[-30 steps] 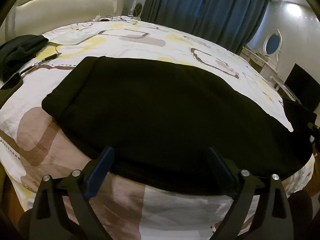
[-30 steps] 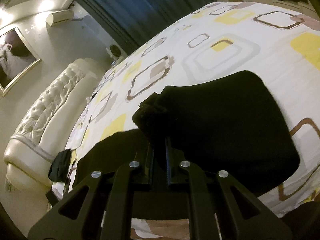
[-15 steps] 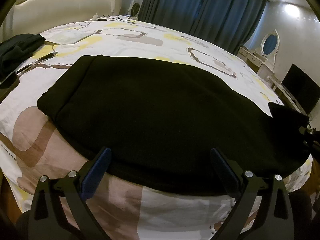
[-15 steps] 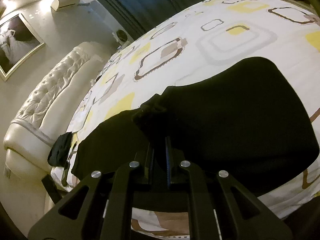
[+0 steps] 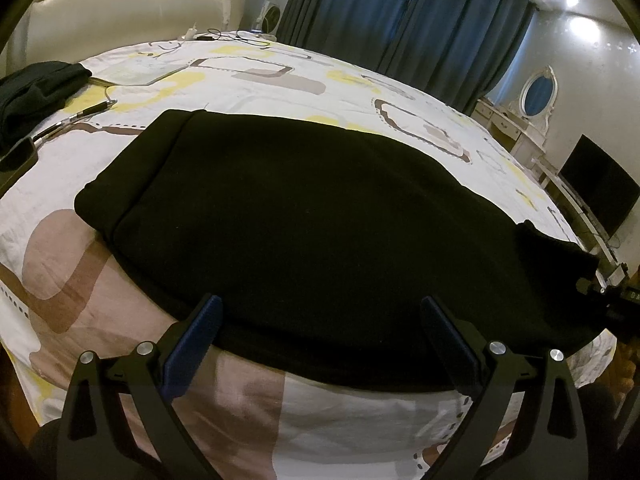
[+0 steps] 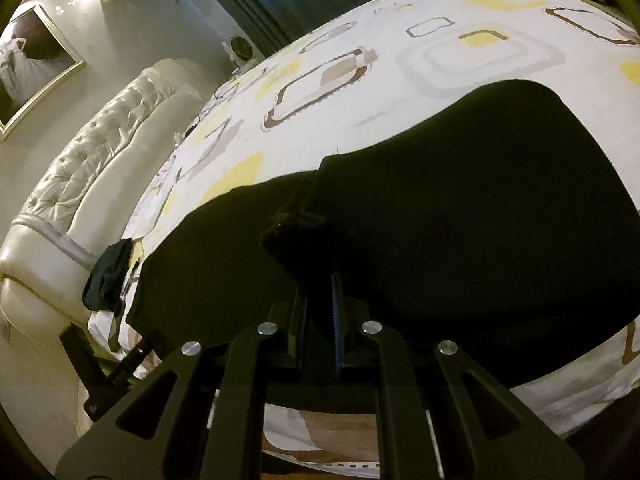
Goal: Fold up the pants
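Black pants (image 5: 304,216) lie spread flat across the patterned bedsheet (image 5: 280,80), long side left to right. My left gripper (image 5: 320,316) is open and empty, its fingers just over the pants' near edge. My right gripper (image 6: 320,280) is shut on a bunched end of the pants (image 6: 460,220), lifted and carried over the rest of the cloth. In the left wrist view that raised end (image 5: 556,248) shows at the far right.
A second dark garment (image 5: 32,88) and a pen-like stick (image 5: 88,112) lie at the bed's left, by the white tufted headboard (image 6: 80,168). Curtains (image 5: 400,20), a dresser with an oval mirror (image 5: 536,92) and a dark screen (image 5: 596,188) stand beyond the bed.
My right gripper has carried the held end of the pants further over the flat part, toward the headboard side. My left gripper has edged slightly forward and stays open.
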The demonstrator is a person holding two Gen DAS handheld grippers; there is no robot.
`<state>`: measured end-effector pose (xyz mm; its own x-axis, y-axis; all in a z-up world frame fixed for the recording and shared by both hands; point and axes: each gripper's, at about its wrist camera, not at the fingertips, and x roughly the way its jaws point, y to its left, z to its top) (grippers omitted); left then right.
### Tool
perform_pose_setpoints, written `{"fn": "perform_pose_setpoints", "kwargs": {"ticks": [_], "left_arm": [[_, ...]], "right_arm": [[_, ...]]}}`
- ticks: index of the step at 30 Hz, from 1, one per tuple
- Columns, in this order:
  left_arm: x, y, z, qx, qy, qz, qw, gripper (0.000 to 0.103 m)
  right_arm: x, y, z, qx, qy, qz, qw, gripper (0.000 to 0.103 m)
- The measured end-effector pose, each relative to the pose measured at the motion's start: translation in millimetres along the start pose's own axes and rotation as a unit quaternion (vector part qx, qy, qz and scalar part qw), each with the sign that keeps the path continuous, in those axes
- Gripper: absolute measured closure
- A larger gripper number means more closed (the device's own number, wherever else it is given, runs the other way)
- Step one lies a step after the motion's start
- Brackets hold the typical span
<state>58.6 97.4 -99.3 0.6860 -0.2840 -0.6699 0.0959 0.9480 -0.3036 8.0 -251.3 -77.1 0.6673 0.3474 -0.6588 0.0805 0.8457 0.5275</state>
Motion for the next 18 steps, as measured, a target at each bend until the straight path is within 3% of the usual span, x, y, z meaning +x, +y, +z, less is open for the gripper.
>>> {"fn": "perform_pose_setpoints", "kwargs": {"ticks": [18], "left_arm": [[-0.3,-0.4,0.0,0.001,0.000,0.001,1.0000,0.005]], "right_arm": [[10.2,4.6,-11.2,-0.031,0.020,-0.016,0.999,0.093]]}}
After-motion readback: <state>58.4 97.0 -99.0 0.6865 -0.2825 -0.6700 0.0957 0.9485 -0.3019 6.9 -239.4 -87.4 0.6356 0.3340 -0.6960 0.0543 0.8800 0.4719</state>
